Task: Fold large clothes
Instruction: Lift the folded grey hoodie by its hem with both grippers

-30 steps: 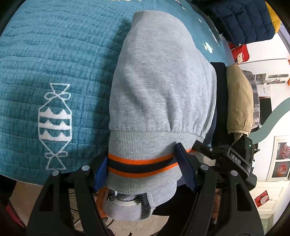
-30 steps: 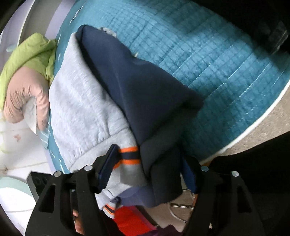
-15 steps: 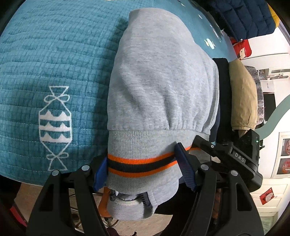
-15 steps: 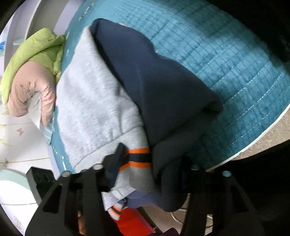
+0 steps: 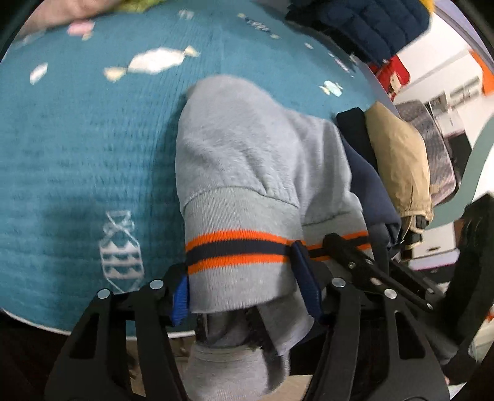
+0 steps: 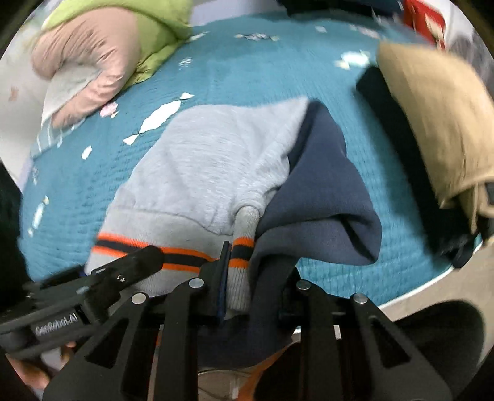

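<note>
A grey and navy sweatshirt [image 5: 256, 160] with an orange and navy striped ribbed hem lies folded on a teal quilted bed [image 5: 77, 160]. My left gripper [image 5: 244, 280] is shut on the grey hem at the bed's near edge. My right gripper [image 6: 247, 277] is shut on the hem where grey meets the navy part [image 6: 321, 197]. The sweatshirt [image 6: 210, 166] lifts toward both grippers. Each gripper shows in the other's view, close beside it.
A tan folded garment [image 6: 432, 117] on a dark one lies at the right. A pink and green bundle [image 6: 102, 52] sits at the far left. A navy quilted jacket [image 5: 364, 21] is at the back. The bed's white edge [image 6: 416, 287] and floor are near.
Both grippers pulled the hem up and back and swung round; the right gripper closed tighter on the hem. The sweatshirt bunched shorter, and more of the bed shows beyond it.
</note>
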